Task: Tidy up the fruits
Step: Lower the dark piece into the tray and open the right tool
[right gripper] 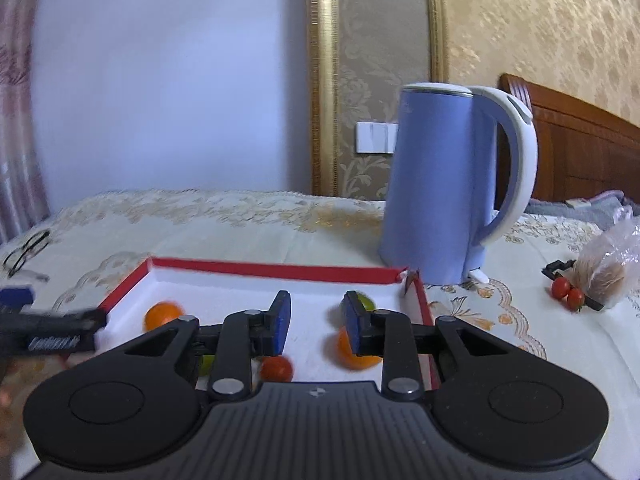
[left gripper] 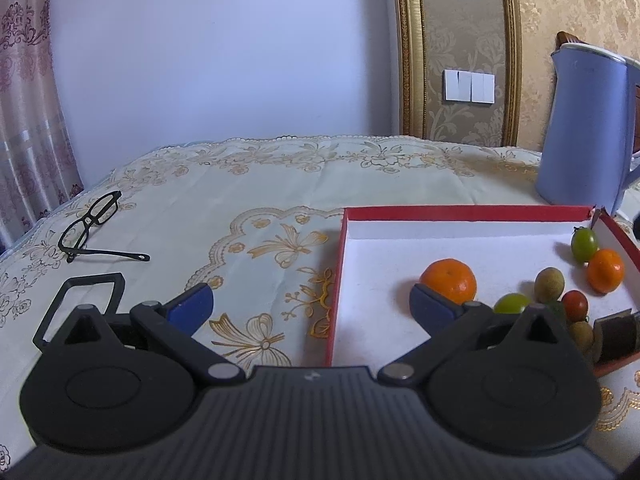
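A red-rimmed tray [left gripper: 460, 213] with a white floor holds several fruits: a tangerine [left gripper: 449, 281], a second tangerine [left gripper: 605, 270], green tomatoes [left gripper: 584, 242], a red tomato [left gripper: 575, 304] and brown longans [left gripper: 549, 285]. My left gripper [left gripper: 310, 305] is open wide and empty over the tray's left edge. My right gripper [right gripper: 316, 320] is open and empty above the tray [right gripper: 276, 269], over a tangerine [right gripper: 352, 354] and a red tomato [right gripper: 276, 368]. Two red tomatoes [right gripper: 567, 293] lie on the cloth to the right.
A blue kettle [right gripper: 444, 188] stands behind the tray's right corner. Black glasses [left gripper: 94, 224] lie on the cloth at far left. A plastic bag [right gripper: 608, 264] with brown fruit sits at the right. The left gripper's body shows in the right wrist view [right gripper: 52, 332].
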Tool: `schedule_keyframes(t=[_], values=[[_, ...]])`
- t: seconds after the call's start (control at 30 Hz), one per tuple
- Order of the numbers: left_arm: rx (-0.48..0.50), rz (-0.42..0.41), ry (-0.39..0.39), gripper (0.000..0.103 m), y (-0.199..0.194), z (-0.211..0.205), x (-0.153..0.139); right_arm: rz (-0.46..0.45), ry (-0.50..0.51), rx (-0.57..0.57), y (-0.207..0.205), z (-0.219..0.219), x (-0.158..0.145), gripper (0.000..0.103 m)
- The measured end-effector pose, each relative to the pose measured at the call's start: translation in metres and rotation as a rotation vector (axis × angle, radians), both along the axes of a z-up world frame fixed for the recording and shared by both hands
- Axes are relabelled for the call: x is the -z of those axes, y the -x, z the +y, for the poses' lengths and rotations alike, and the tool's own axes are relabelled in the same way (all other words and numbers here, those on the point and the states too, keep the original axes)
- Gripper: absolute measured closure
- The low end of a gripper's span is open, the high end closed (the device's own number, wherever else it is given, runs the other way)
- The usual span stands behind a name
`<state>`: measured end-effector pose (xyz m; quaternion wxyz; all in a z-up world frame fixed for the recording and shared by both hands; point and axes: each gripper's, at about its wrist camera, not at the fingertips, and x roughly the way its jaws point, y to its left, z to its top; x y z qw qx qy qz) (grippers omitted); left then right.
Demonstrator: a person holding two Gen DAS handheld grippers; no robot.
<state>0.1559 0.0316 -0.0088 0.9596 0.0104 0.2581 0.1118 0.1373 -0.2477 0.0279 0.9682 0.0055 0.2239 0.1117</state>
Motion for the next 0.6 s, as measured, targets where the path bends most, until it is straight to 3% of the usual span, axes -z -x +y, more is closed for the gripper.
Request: schedule_keyframes(t=[0.2, 0.4, 0.5, 0.6], values=[[0.015, -0.011, -0.001, 0.000, 0.002, -0.001, -0.002, 0.036, -0.039, 0.028, -0.002, -0.015, -0.001, 0.075], [0.022, -0.018, -0.009, 0.000, 0.004, -0.003, -0.003, 0.104, 0.045, -0.087, 0.024, -0.013, 0.006, 0.075], [0.022, -0.017, -0.013, 0.000, 0.004, -0.004, -0.002, 0.156, 0.007, -0.187, 0.031, -0.011, 0.011, 0.075], [0.020, -0.016, -0.017, 0.000, 0.004, -0.004, -0.002, 0.170, 0.002, -0.208, 0.031, -0.006, 0.017, 0.075]])
